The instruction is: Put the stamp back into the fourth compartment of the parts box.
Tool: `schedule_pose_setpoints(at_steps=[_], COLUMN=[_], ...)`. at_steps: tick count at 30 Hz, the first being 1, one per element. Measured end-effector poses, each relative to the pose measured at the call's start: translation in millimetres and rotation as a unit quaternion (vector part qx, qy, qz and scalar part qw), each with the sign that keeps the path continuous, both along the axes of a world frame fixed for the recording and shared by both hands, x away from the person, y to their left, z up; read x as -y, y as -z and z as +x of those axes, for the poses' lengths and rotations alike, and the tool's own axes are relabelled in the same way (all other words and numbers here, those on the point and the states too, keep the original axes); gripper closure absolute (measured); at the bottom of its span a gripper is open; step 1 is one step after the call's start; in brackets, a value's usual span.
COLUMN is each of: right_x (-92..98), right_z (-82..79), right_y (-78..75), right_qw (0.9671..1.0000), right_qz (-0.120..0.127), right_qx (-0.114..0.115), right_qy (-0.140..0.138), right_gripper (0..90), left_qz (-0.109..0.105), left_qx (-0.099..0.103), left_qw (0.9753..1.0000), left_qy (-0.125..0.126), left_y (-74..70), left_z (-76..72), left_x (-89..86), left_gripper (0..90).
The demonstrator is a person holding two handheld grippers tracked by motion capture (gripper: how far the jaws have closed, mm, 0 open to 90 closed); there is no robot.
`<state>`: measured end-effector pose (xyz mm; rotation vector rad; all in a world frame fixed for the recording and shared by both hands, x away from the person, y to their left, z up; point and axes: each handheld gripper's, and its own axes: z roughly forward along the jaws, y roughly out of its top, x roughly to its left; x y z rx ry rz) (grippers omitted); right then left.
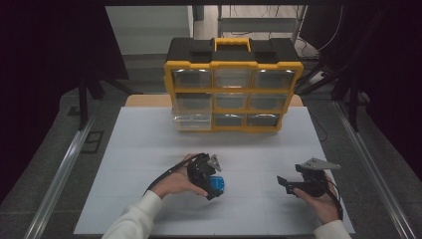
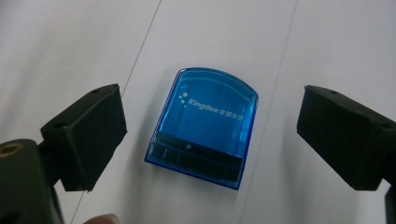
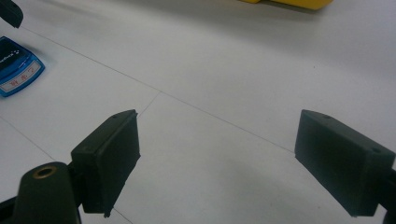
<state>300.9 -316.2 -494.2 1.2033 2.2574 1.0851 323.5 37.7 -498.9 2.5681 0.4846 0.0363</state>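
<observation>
A small blue translucent stamp case [image 2: 203,126] printed "Kingdee" lies flat on the white table; from the high view the blue case [image 1: 217,184] sits front centre. My left gripper [image 2: 212,135] hovers right over it, jaws open wide on either side, not touching it. In the high view the left gripper [image 1: 211,183] is at the case, held by a white-sleeved hand. My right gripper [image 3: 233,158] stands open over bare table, and the blue case [image 3: 16,70] shows at that view's far left. The right gripper [image 1: 284,183] sits at the front right.
A yellow and black organiser [image 1: 232,84] with clear drawers stands at the table's back; its bottom-left drawer [image 1: 191,122] is pulled out a little. The white table [image 1: 149,149] ends at metal rails on both sides.
</observation>
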Motion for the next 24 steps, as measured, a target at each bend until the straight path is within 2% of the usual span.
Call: schedule_pose_setpoints(at_steps=[13, 18, 21, 24], right_x=[-0.6, -0.1, 0.0, -0.2], right_z=[0.3, -0.3, -0.7, -0.6], right_y=[0.6, 0.4, 0.3, 0.5], right_qw=[1.0, 1.0, 1.0, 1.0], right_qz=[-0.003, -0.002, -0.002, -0.002], right_qx=[-0.002, -0.002, -0.002, -0.002], right_qy=[-0.002, -0.002, -0.002, -0.002], right_gripper=[14.5, 14.5, 14.5, 14.5], left_qz=[0.023, 0.031, 0.029, 0.025], left_qx=[-0.001, 0.011, 0.016, 0.013], left_qw=[0.9997, 0.9994, 0.9994, 0.9994], left_qy=[0.008, 0.014, 0.014, 0.018], left_y=[15.5, 18.5, 19.0, 18.9], left_z=[4.9, 1.9, 0.9, 0.4], left_x=[9.5, 11.8, 11.1, 10.6], left_gripper=[11.0, 15.1, 18.5, 22.7])
